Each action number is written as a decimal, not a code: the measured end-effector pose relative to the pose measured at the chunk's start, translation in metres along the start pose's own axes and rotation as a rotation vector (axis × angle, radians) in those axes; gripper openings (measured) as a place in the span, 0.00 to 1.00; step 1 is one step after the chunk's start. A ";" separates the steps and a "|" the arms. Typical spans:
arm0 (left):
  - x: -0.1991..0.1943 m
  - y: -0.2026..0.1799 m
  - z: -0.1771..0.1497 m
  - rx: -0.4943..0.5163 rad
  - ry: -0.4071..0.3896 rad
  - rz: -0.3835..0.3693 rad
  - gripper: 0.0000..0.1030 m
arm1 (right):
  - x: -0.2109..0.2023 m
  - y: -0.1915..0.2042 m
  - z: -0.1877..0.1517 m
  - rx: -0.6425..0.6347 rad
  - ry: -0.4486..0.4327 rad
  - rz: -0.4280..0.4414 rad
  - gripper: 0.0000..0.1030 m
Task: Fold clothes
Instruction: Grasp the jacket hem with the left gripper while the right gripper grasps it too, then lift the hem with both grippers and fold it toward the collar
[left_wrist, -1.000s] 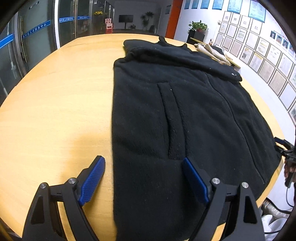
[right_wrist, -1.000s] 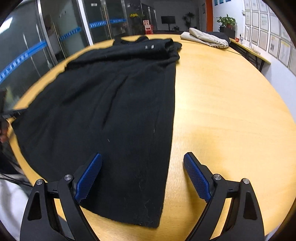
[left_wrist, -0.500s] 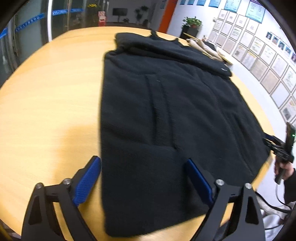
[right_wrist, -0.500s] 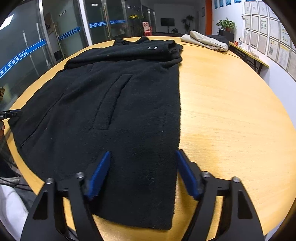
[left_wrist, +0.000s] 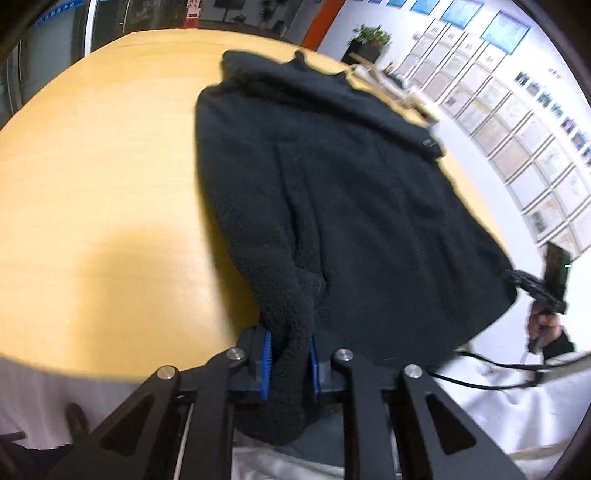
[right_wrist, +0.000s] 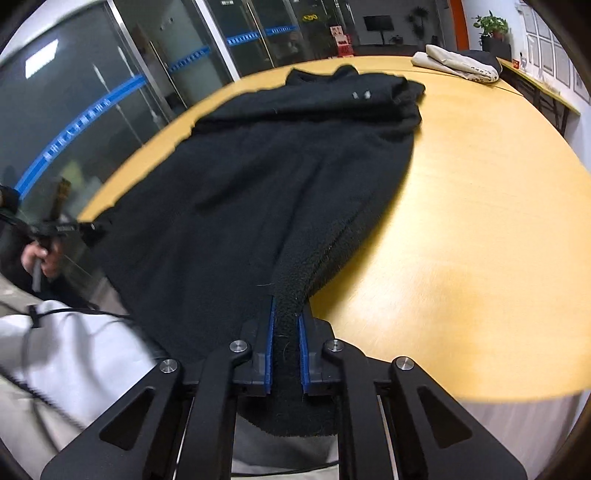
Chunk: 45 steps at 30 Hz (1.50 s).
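Both grippers closed since half a second earlier: my left gripper (left_wrist: 288, 360) and right gripper (right_wrist: 286, 350) clamped the black fleece jacket's (left_wrist: 351, 206) hem corners at the round wooden table's (left_wrist: 92, 184) near edge. I judged lifting evenly mattered.

Your left gripper (left_wrist: 288, 363) pinched the near hem corner of the black fleece jacket (left_wrist: 351, 206), which lay across the wooden table (left_wrist: 92, 177). Your right hand (left_wrist: 543, 325) showed at the far corner.
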<state>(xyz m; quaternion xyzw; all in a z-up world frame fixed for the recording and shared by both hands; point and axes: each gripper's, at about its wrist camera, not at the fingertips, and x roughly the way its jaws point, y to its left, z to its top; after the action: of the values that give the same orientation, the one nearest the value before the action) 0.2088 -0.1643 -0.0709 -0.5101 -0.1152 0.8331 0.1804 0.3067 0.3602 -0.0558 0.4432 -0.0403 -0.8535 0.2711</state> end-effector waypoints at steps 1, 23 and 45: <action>-0.008 -0.006 0.004 0.000 -0.020 -0.017 0.15 | -0.005 0.003 0.003 0.005 -0.021 0.009 0.09; 0.036 -0.008 0.356 0.076 -0.229 0.053 0.16 | 0.055 -0.082 0.317 0.027 -0.324 -0.113 0.09; 0.120 0.082 0.397 0.044 -0.232 0.171 0.67 | 0.156 -0.188 0.341 0.166 -0.158 -0.072 0.63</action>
<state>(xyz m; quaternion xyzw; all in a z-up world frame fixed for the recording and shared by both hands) -0.2096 -0.1916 -0.0189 -0.4141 -0.0733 0.9011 0.1055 -0.1107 0.3842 -0.0228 0.3966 -0.1162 -0.8887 0.1984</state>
